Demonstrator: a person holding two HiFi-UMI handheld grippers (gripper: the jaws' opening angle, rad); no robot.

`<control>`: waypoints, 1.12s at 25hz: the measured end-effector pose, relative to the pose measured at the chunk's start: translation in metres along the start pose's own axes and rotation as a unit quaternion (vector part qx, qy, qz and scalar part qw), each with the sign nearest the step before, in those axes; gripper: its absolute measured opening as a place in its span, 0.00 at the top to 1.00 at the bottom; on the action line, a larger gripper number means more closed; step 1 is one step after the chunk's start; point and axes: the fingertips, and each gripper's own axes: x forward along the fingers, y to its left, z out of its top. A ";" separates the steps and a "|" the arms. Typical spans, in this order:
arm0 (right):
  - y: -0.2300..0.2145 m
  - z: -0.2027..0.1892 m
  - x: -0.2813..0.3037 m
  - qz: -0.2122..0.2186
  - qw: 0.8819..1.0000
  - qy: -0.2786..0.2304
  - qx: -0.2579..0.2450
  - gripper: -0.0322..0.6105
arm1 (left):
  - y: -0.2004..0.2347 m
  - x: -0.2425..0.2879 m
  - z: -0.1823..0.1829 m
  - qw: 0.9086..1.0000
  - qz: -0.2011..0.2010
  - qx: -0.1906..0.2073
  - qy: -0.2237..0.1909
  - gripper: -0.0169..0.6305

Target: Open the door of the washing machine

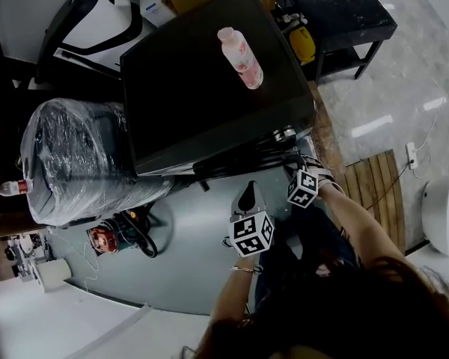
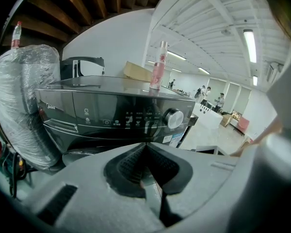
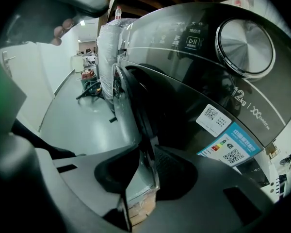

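The washer point(image 1: 209, 81) stood dark and square below the person, with a bottle point(image 1: 240, 57) lying on its lid. The door point(image 3: 128, 96) was on the front face, under the control panel and to the left of the knob point(image 3: 245, 40). The right gripper point(image 3: 144, 154) was at that front, just under the knob, with its jaws drawn in on the thin rim of the door so the edge ran up between the pads. In that gripper's view the rim seemed to stand a little off the front with a dark gap behind it, so the door was probably just cracked, not swung. The left gripper point(image 2: 145, 147) hung back from the machine, facing the panel, jaws together with nothing in them. From there the step appeared to be the swing itself. The pull would do best along an arc about the hinge side rather than straight out, with the pinch kept square on the rim so the slick edge did not slide from the pads. A slow start would show whether the latch had let go. The wrist would need to turn as the door came round, or the jaws might twist off. The left gripper was best kept out of the door's path.
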 end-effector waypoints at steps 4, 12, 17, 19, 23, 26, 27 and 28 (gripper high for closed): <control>0.011 -0.003 -0.004 -0.004 1.000 0.008 0.004 0.80 | 0.002 -0.012 -0.003 1.000 -0.011 0.007 -0.002 0.95; 0.035 -0.009 -0.013 -0.023 0.999 0.041 0.026 0.81 | 0.010 -0.039 -0.009 0.999 -0.034 0.019 -0.002 0.95; 0.052 -0.013 -0.017 -0.032 0.996 0.061 0.049 0.80 | 0.020 -0.055 -0.013 0.999 -0.045 0.025 -0.001 0.95; 0.058 -0.014 -0.019 -0.037 0.996 0.066 0.056 0.80 | 0.024 -0.059 -0.014 0.998 -0.051 0.028 0.000 0.95; 0.068 -0.017 -0.022 -0.052 0.993 0.079 0.064 0.80 | 0.031 -0.068 -0.019 0.997 -0.064 0.034 0.003 0.95; 0.077 -0.015 -0.025 -0.057 0.992 0.085 0.075 0.80 | 0.037 -0.075 -0.022 0.996 -0.075 0.040 0.004 0.95; 0.080 -0.016 -0.026 -0.060 0.991 0.089 0.079 0.80 | 0.039 -0.077 -0.023 0.996 -0.079 0.043 0.005 0.95; 0.083 -0.017 -0.026 -0.064 0.990 0.092 0.083 0.80 | 0.041 -0.079 -0.024 0.996 -0.083 0.045 0.005 0.95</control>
